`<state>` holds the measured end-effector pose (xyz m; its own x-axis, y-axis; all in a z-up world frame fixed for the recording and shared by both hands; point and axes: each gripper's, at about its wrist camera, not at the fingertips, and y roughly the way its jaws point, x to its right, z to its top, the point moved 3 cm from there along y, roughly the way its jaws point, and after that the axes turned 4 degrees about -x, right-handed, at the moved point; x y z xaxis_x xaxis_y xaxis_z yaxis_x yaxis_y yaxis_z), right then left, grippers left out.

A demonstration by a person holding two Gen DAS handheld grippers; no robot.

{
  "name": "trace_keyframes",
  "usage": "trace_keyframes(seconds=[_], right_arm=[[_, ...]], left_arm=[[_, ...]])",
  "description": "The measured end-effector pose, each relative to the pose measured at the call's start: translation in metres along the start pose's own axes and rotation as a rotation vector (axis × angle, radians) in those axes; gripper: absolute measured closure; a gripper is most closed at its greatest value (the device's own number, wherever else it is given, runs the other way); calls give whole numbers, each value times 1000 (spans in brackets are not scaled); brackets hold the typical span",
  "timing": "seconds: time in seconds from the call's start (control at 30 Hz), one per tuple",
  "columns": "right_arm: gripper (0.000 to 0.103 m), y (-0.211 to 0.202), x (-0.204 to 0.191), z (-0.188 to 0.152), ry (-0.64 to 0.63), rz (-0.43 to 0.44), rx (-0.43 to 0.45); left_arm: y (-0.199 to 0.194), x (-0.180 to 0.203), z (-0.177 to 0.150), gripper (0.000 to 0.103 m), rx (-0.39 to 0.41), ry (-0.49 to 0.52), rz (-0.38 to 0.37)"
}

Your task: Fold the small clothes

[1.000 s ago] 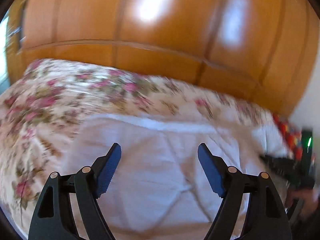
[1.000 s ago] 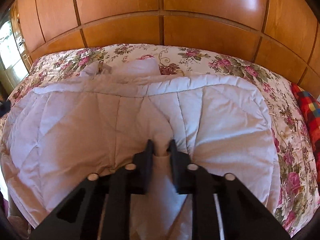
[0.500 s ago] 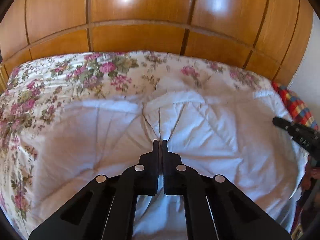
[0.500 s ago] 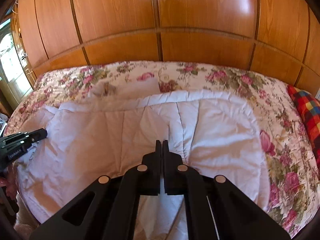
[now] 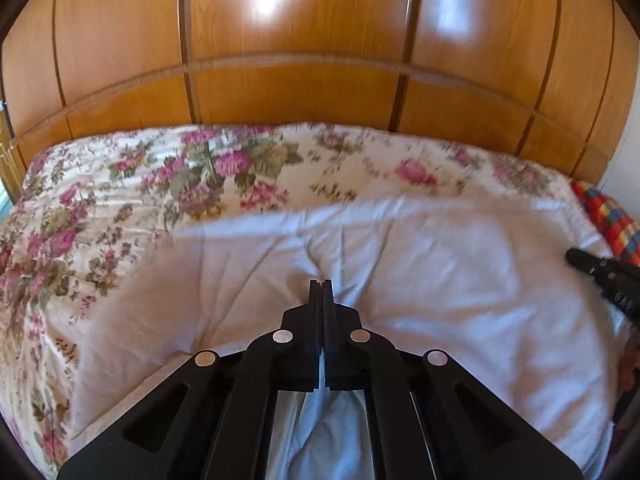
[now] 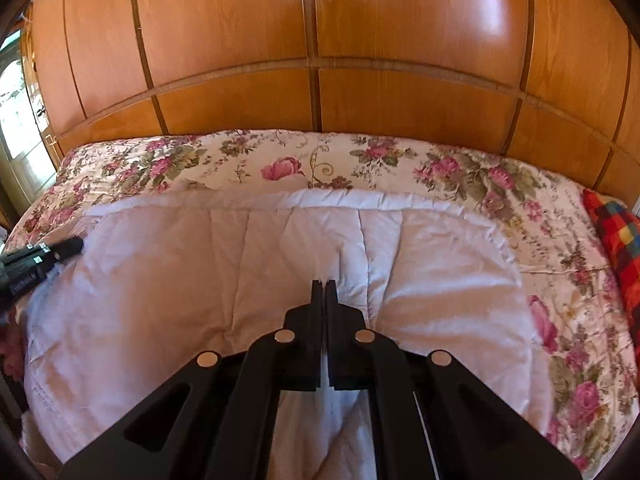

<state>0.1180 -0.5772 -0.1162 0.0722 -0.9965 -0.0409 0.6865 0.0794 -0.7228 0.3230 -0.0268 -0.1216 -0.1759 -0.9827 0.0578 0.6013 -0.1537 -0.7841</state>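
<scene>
Spread across the floral bed cover point(image 6: 472, 168), the white quilted cloth point(image 6: 248, 280) is pinched at its near edge by both the left gripper point(image 5: 321, 286) and right gripper point(image 6: 323, 286). Thick padding may slip free when lifted toward the wooden panelling point(image 6: 312, 40).

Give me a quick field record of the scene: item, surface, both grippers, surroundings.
item: white quilted cloth, spread flat, stitched edge toward the headboard
surface: bed with floral bedspread
left gripper: shut, pinching a fold of the cloth at its near edge
right gripper: shut, pinching the cloth's near edge, farther right
backdrop: wooden panelled headboard
other: red checked fabric at the bed's right side
</scene>
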Motion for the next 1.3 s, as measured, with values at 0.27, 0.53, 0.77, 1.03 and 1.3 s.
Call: trace_keyframes(seconds=[0.27, 0.53, 0.77, 1.03, 1.3], right_arm=[[103, 35, 19, -8, 77, 58, 6], [100, 36, 30, -13, 143, 136, 23], [44, -20, 21, 15, 83, 144, 141], [68, 26, 57, 34, 97, 40, 58], [73, 60, 103, 17, 297, 138, 48]], left_arm=[[33, -26, -19, 103, 3, -119, -119], [37, -31, -22, 103, -8, -161, -176], [-9, -24, 2, 36, -11, -107, -148], [18, -47, 33, 25, 49, -57, 96], [66, -105, 5, 12, -22, -286, -31]])
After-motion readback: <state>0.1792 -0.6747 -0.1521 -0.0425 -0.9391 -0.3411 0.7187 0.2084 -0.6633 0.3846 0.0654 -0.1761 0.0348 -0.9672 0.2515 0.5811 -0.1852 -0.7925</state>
